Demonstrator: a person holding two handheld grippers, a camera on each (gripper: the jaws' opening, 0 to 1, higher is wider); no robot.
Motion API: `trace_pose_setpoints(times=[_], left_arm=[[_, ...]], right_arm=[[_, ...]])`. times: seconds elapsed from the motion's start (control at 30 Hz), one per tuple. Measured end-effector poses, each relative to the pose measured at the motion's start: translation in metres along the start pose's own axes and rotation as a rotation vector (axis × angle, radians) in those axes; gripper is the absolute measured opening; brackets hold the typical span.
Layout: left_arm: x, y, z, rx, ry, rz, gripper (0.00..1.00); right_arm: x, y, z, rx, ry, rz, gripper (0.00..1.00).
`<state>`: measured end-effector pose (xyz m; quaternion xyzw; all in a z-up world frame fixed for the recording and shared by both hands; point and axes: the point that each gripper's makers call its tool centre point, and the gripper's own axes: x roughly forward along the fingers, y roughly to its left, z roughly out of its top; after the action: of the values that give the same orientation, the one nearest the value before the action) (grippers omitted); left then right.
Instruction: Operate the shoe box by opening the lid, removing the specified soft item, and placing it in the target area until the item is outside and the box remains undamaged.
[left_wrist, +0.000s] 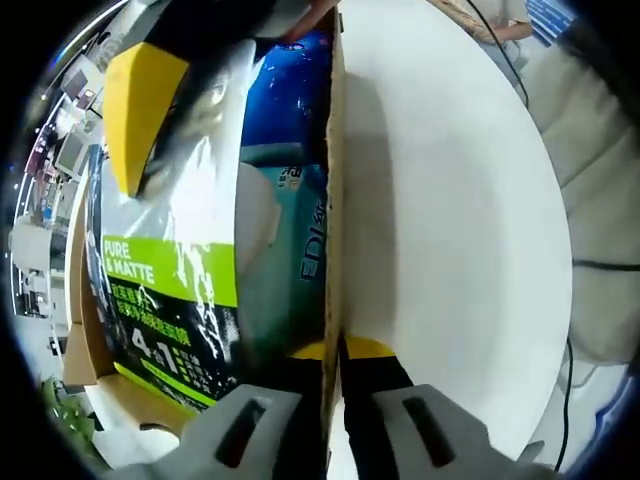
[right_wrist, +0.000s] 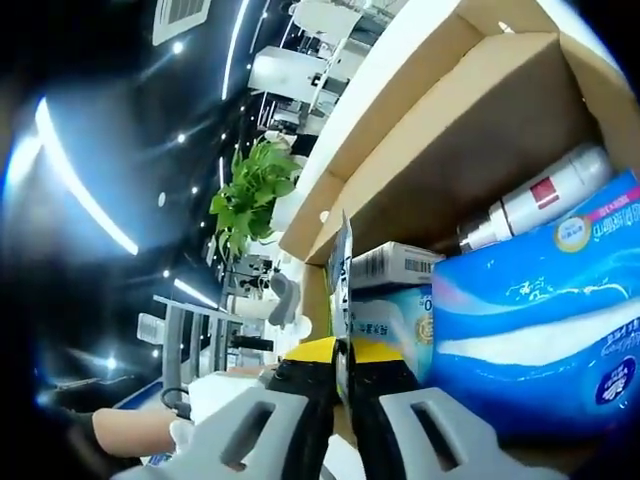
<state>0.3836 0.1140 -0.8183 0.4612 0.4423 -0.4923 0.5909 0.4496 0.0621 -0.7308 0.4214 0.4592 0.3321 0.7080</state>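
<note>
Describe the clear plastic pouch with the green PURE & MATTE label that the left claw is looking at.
The PURE & MATTE pouch is a glossy, see-through plastic bag with a lime-green band, a black lower panel reading "4in1" and a yellow part near its top. It lies inside the open cardboard shoe box, beside a teal pack, with a blue pack beyond. A thin cardboard edge runs along the teal pack's far side; the left claw is closed on that edge, not on the pouch.

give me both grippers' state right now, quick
Left gripper: shut on the raised box lid's cardboard edge.
Right gripper: shut on the edge of a glossy pouch.
</note>
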Motion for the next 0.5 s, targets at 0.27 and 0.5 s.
trace_pose_setpoints(times=[0.27, 0.5], left_arm=[[0.0001, -0.0001, 0.0000, 0.000, 0.000, 0.004, 0.01], [0.0002, -0.0001, 0.0002, -0.002, 0.000, 0.000, 0.01]], right_arm=[[-0.0002, 0.0022, 0.0007, 0.023, -0.004, 0.020, 0.00], [-0.0020, 0.0066, 0.0004, 0.028, -0.008, 0.039, 0.00]])
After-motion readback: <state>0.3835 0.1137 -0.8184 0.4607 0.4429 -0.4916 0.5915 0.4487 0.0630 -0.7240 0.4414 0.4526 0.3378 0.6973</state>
